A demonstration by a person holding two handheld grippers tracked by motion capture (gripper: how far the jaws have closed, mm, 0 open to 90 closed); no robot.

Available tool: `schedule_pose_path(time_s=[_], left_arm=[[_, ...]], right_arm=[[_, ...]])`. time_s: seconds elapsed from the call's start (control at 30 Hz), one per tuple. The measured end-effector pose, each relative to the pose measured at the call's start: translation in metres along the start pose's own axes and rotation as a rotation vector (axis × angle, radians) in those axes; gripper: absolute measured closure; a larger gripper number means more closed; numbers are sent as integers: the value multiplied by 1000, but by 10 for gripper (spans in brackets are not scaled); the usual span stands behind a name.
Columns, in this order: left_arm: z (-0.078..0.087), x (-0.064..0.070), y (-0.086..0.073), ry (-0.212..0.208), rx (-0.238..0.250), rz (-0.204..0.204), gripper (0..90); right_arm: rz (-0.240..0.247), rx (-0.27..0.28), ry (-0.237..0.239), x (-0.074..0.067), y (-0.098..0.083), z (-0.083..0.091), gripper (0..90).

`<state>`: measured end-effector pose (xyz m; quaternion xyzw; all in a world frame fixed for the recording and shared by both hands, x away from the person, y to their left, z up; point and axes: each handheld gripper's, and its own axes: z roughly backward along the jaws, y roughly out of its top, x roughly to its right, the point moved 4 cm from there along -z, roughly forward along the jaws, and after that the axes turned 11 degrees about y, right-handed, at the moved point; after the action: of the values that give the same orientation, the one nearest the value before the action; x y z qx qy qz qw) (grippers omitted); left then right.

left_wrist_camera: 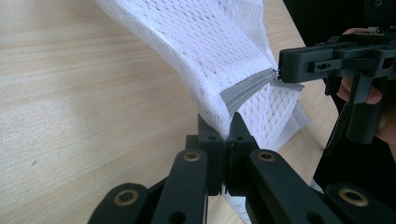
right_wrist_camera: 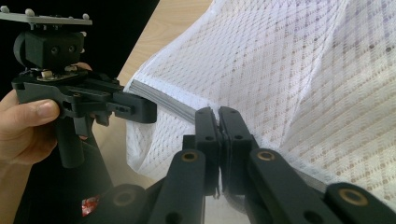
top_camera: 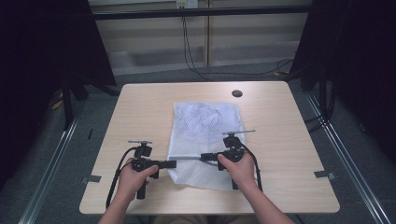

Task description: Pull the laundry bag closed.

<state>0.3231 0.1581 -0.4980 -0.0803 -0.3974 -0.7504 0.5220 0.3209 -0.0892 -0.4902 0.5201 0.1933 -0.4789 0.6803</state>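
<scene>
Black jaws of the left gripper (left_wrist_camera: 228, 126) are pressed together on the white mesh bag (left_wrist_camera: 219, 51), pinching it just beside the near end of its grey zipper (left_wrist_camera: 245, 91). In the right gripper view, the right gripper (right_wrist_camera: 218, 116) is likewise clamped flat on the zipper (right_wrist_camera: 161, 100), farther along the same strip. In the high view the left gripper (top_camera: 172, 164) sits lower centre-left and the right gripper (top_camera: 203, 157) lower centre, their tips pointing at each other with the zipper stretched between them.

The mesh bag (top_camera: 205, 135) lies across the middle of the frame, its near left edge lifted by the grip and the rest flat; what is inside it cannot be made out. The light wooden table (top_camera: 289, 154) has wide bare areas left and right of the bag, and a small dark round disc (top_camera: 237, 93) sits near its far edge, upper centre.

Beyond the table, grey floor (top_camera: 154, 77) runs to a pale wall with hanging black cables (top_camera: 189, 51); dark curtains (top_camera: 37, 56) fill the upper left and upper right.
</scene>
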Motion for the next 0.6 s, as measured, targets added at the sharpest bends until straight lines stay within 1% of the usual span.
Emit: schedule_pose_path(time_s=[0.07, 0.23, 0.37, 0.43, 0.6], left_arm=[[-1, 1, 0, -3, 2, 10, 882], [1, -1, 0, 8, 5, 3, 882], [1, -1, 0, 1, 5, 7, 882], [1, -2, -1, 5, 1, 0, 882], [1, -1, -1, 2, 4, 7, 882]], right_arm=[[1, -2, 1, 0, 0, 0, 879], [-1, -1, -6, 1, -1, 2, 879], [-5, 3, -4, 3, -1, 4, 879], [-6, 1, -5, 3, -1, 5, 879], [-9, 0, 1, 3, -1, 5, 879]])
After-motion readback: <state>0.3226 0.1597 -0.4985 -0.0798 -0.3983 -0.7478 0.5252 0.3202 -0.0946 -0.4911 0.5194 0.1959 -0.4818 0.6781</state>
